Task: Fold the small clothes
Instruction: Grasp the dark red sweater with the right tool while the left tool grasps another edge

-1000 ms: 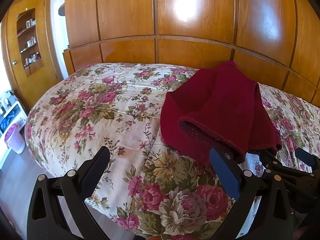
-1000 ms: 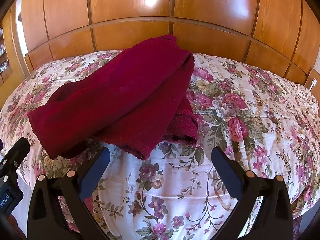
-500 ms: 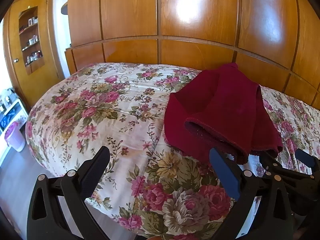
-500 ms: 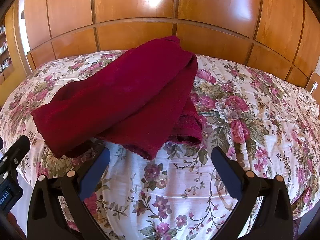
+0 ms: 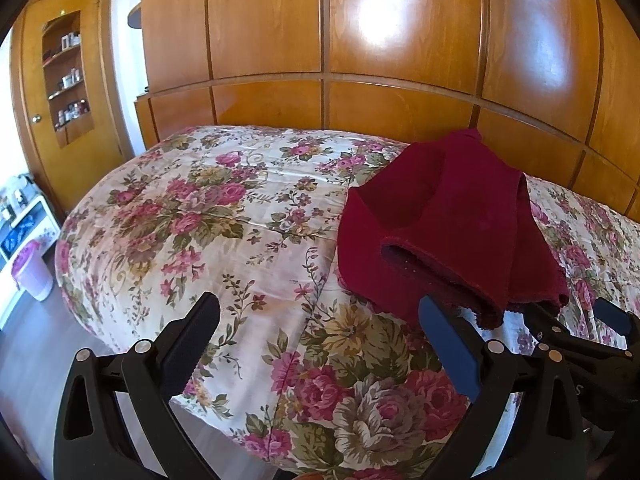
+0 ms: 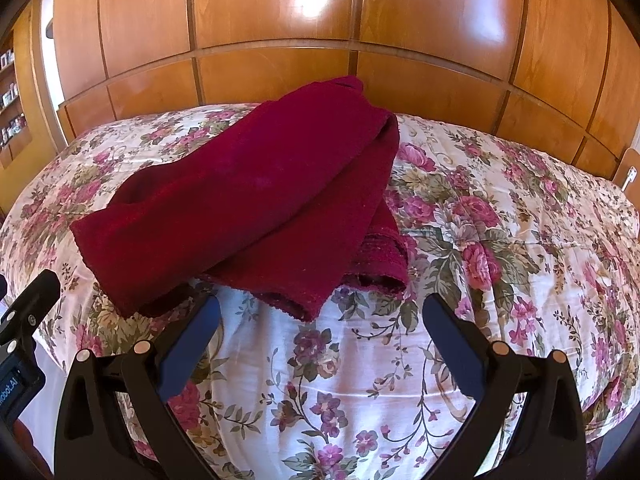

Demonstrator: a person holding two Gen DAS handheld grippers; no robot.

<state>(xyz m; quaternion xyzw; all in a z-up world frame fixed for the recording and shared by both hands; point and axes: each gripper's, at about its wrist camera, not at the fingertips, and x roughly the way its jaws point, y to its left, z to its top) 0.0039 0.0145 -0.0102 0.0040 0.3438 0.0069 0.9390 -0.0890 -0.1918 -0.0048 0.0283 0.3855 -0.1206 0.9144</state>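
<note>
— Wooden panels close off the back, and ahead of both sets of jaws is a bed under a flowered quilt. Where is the garment?

— A dark red garment lies rumpled on the quilt. From the right gripper it sits just past the jaws, ahead and off toward the left one, its near hem close to that tip but not between them.

— And from the other side?

— From the left gripper the cloth lies ahead and beyond the right jaw, with bare quilt between the jaws.

— Are the jaws holding anything?

— No. Both pairs stand spread wide with nothing between them. A cupboard with shelves stands far off past the left jaw.
</note>
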